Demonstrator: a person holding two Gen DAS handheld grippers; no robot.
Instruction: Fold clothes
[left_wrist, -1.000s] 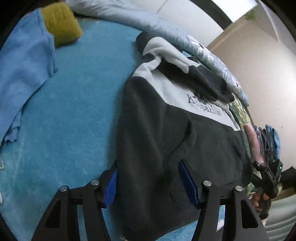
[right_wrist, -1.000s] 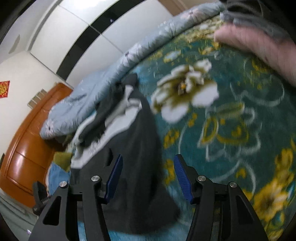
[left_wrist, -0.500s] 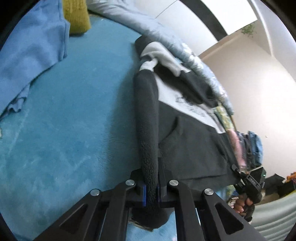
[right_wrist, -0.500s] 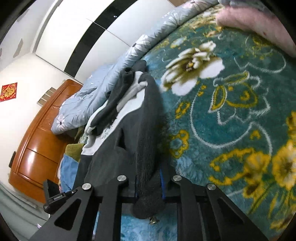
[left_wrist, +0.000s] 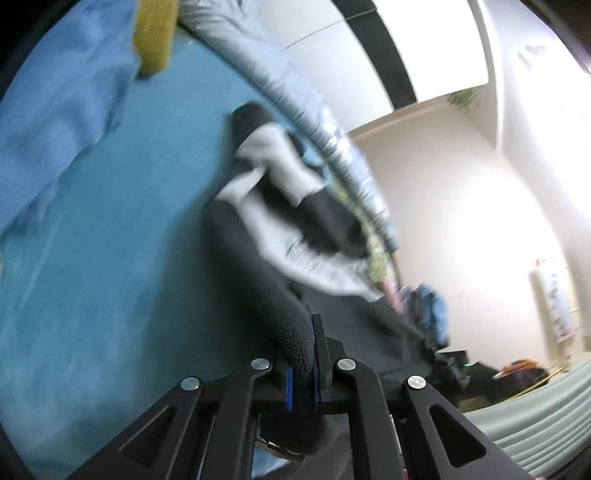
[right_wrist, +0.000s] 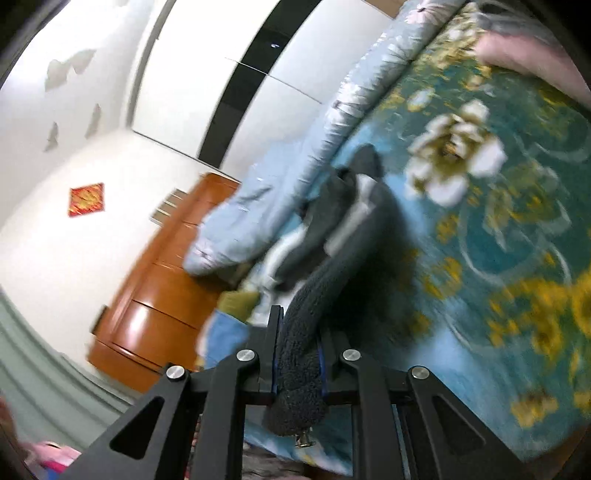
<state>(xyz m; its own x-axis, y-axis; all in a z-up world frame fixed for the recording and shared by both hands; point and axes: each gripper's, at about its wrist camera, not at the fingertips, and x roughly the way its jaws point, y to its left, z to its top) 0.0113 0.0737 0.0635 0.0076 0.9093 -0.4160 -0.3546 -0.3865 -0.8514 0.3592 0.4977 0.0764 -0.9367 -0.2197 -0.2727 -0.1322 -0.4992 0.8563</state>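
**Gripping the fleece at two edges**

Pinching a thick roll of dark fleece, the left gripper (left_wrist: 302, 373) has its jaws clamped on one edge of the grey-and-white sweater (left_wrist: 266, 236). The right gripper (right_wrist: 297, 363) has its jaws closed the same way on the opposite edge of the garment. The sweater stretches away from both grippers over the teal blanket (left_wrist: 110, 258), its white panel near the pale blue quilt (right_wrist: 258, 206). Both views are blurred.
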